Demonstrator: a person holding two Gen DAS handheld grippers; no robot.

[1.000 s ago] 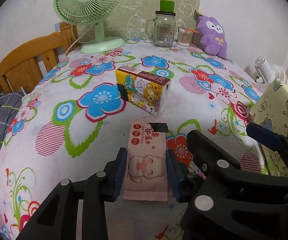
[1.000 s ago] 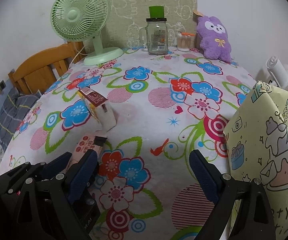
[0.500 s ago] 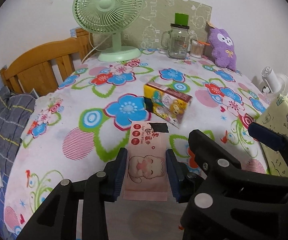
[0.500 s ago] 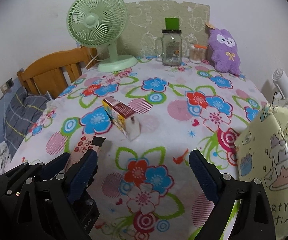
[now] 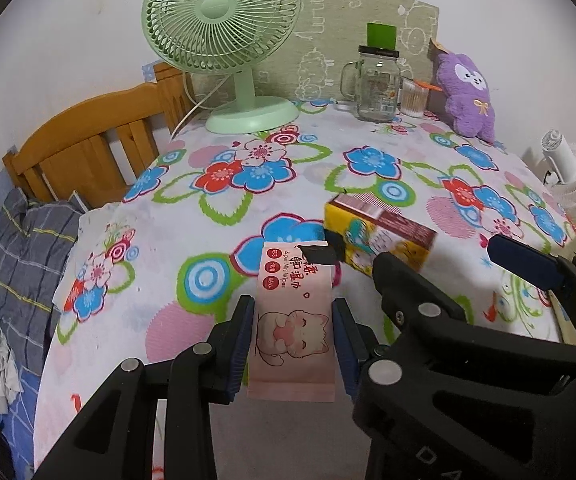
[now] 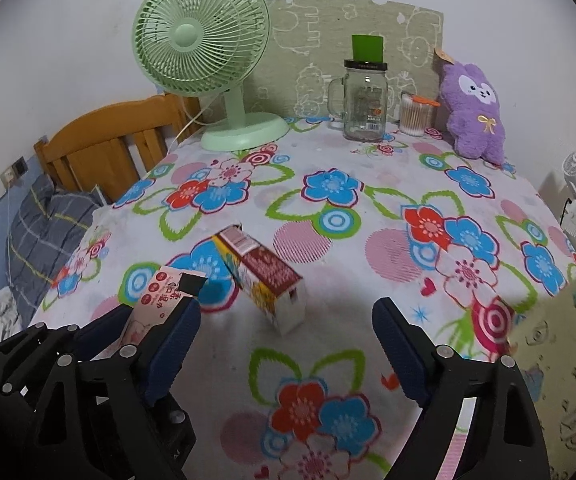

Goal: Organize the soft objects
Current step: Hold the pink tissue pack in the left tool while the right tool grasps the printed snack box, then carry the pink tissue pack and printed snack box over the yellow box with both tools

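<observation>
While the flowered desk point(image 6: 328, 184) carries a green fan point(image 5: 224, 36) and a purple plush toy point(image 6: 474, 112), a tissue box point(image 6: 266, 280) lies mid-cloth; the left tool point(image 5: 292, 344) clasps a pink wipes pack point(image 5: 292, 320) (lifted above the cloth), and the right tool point(image 6: 284, 344), jaws just narrowing, gapes with nothing between them.

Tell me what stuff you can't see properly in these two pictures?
- Pink wipes pack: in the right wrist view, the left gripper covers its lower half.
- Yellow tissue box: in the left wrist view, the pack and the right gripper's black arm hide its near end.
- Yellow cartoon bag: cut off by the right wrist picture's edge.
- Jar label: too small to read.
</observation>
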